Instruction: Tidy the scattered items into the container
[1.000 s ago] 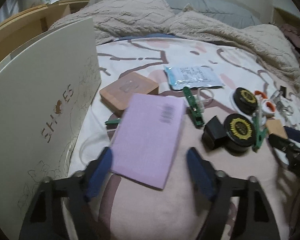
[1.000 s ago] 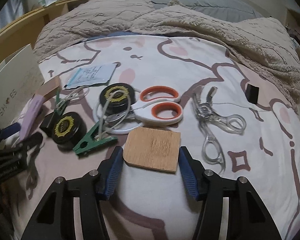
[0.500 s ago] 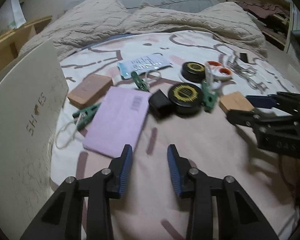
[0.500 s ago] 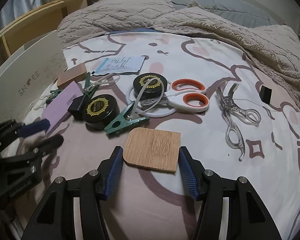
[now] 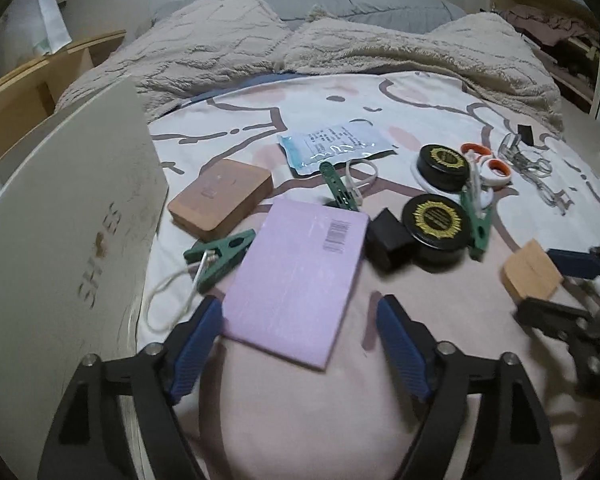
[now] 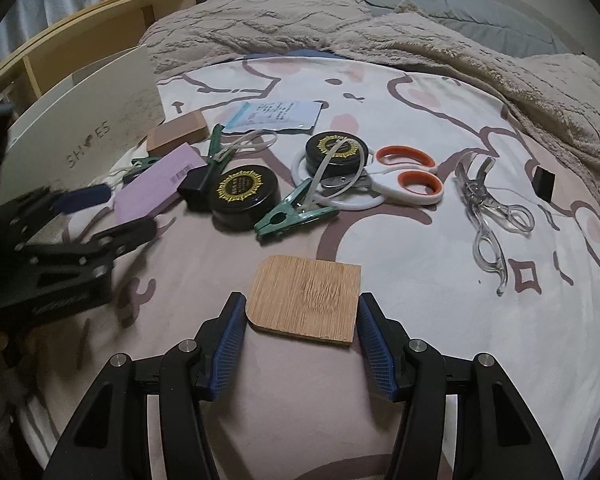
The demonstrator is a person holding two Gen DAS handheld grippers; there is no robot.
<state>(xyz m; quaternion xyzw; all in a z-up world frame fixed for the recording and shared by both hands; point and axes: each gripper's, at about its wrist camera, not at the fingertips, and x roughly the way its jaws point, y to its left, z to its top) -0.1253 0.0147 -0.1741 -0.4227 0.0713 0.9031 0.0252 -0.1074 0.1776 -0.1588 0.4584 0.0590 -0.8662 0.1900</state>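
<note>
Right wrist view: my right gripper (image 6: 300, 320) clamps the coaster (image 6: 306, 298); my left gripper (image 5: 300, 334), just opened, straddles the notebook (image 5: 296, 280).

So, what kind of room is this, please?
Most likely a bedroom: the items lie on a bed with a pink-and-white cartoon-print sheet, a fluffy beige blanket and a grey pillow behind.

Left hand-held gripper (image 5: 300, 344): matte black angular frame, ribbed blue finger pads (image 5: 194, 350), round silver screws at the pivots. Right hand-held gripper (image 6: 300, 332): identical build, faint lettering illegible.
</note>
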